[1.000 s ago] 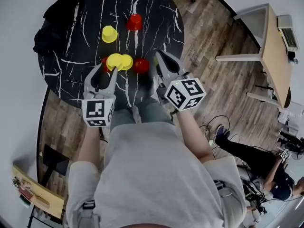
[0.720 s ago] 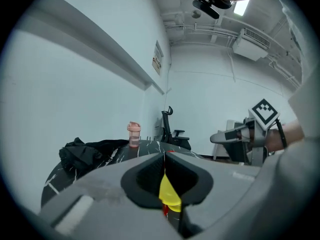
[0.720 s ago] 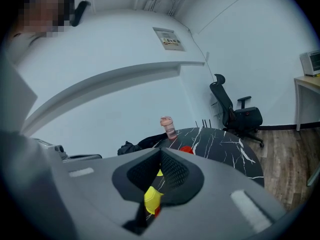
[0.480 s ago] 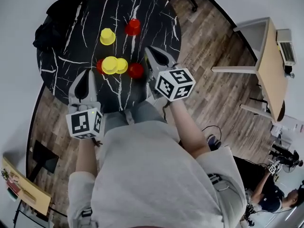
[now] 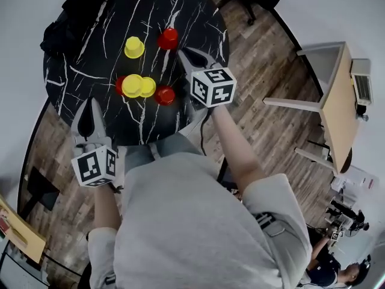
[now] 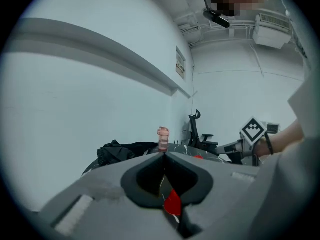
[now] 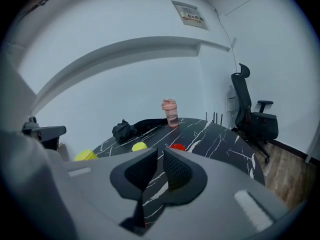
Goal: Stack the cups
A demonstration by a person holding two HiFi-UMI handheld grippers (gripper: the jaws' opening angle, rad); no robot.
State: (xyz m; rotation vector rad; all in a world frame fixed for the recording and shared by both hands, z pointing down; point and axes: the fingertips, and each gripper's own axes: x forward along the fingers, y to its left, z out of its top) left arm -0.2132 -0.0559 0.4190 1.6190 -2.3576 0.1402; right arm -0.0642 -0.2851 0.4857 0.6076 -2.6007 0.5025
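Clenching on nothing, left gripper (image 5: 91, 101) hovers by the table (image 5: 201, 17); right gripper (image 5: 183, 52), just opening, is empty.

Cups (image 5: 132, 85) on table (image 5: 90, 59), bottle (image 7: 170, 113) behind

Black table (image 5: 102, 53), veined white. Grey left tongs (image 5: 91, 101) and right tongs (image 5: 181, 53) carry black-and-white patterned cubes (image 5: 212, 87). Between the tongs: yellow cups (image 5: 132, 85), a red cup (image 5: 165, 95). Ahead of the right tongs: pink bottle (image 7: 170, 112). Brown wood floor (image 5: 258, 71).
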